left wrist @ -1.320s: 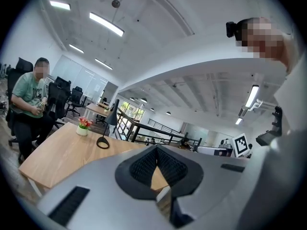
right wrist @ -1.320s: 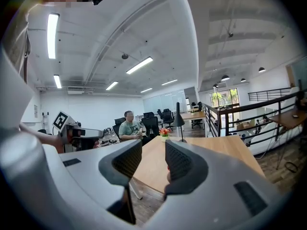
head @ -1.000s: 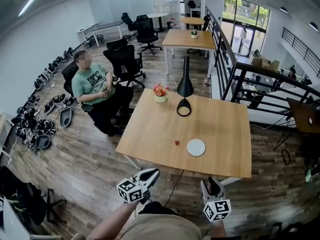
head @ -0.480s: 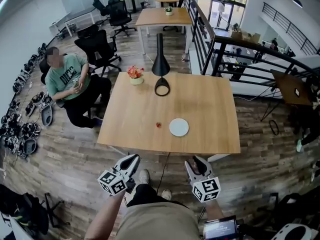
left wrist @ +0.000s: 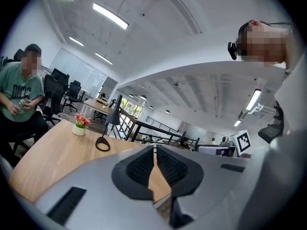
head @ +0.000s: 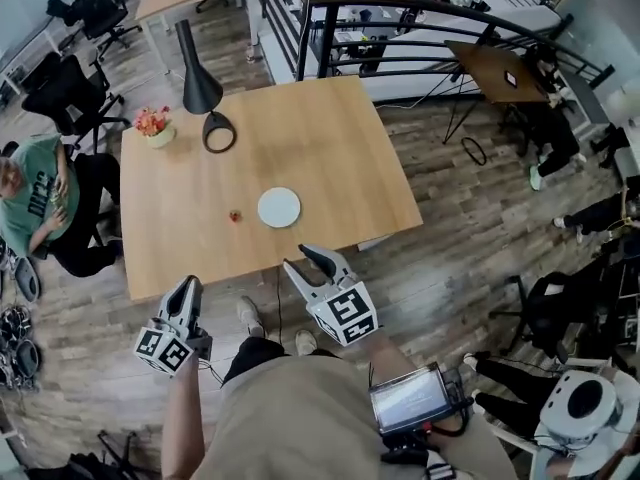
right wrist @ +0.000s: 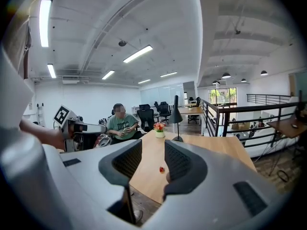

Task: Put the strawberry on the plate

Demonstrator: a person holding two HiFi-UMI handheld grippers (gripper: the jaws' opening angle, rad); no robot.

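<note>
A small red strawberry (head: 235, 215) lies on the wooden table (head: 330, 158), just left of a round white plate (head: 279, 207). Both grippers hang over the floor, short of the table's near edge. My left gripper (head: 188, 288) is at the lower left, its jaws shut with nothing between them. My right gripper (head: 312, 264) is nearer the table and below the plate, its jaws a little apart and empty. In the right gripper view the strawberry (right wrist: 161, 169) shows far off through the gap between the jaws. The plate is hidden there.
A black desk lamp (head: 203, 93) and a small flower pot (head: 153, 128) stand at the table's far left. A person in a green shirt (head: 30, 198) sits left of the table beside office chairs (head: 60, 93). A black railing (head: 400, 18) runs behind the table.
The head view has swung, so the table now sits higher and more to the left. My right gripper has shifted toward the middle and my left toward the lower left. The strawberry and plate have not moved.
</note>
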